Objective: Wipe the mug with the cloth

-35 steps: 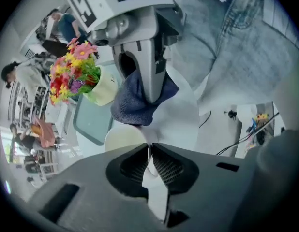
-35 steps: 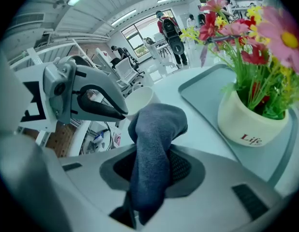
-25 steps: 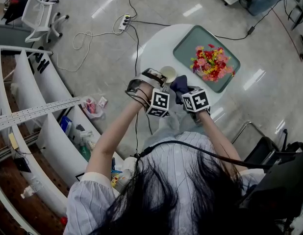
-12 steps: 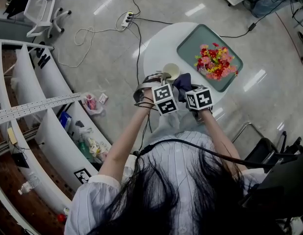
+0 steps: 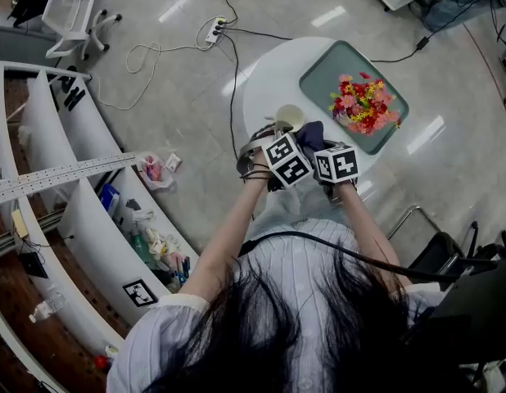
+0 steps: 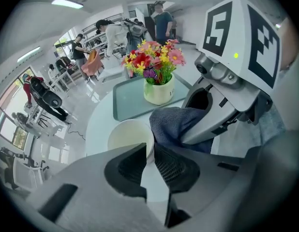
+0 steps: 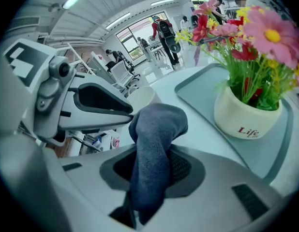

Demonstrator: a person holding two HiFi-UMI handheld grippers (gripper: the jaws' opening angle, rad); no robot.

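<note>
The cream mug (image 6: 130, 138) stands upright on the round white counter (image 5: 265, 80), near the edge closest to the person. Its rim and near wall sit between the jaws of the left claw (image 6: 150, 151). Those jaws are closing on it, with only a narrow gap left. Just beside the mug's rim on its right hangs the dark blue-grey cloth (image 7: 152, 149). It is bunched into a thick fold and clamped between the pads of the right claw (image 7: 152, 167), with its loose end arching forward toward the mug. Farther back on the counter lies a green tray (image 5: 318, 76). On it stands a cream flower pot (image 7: 246, 117) full of red, pink and yellow blooms.
</note>
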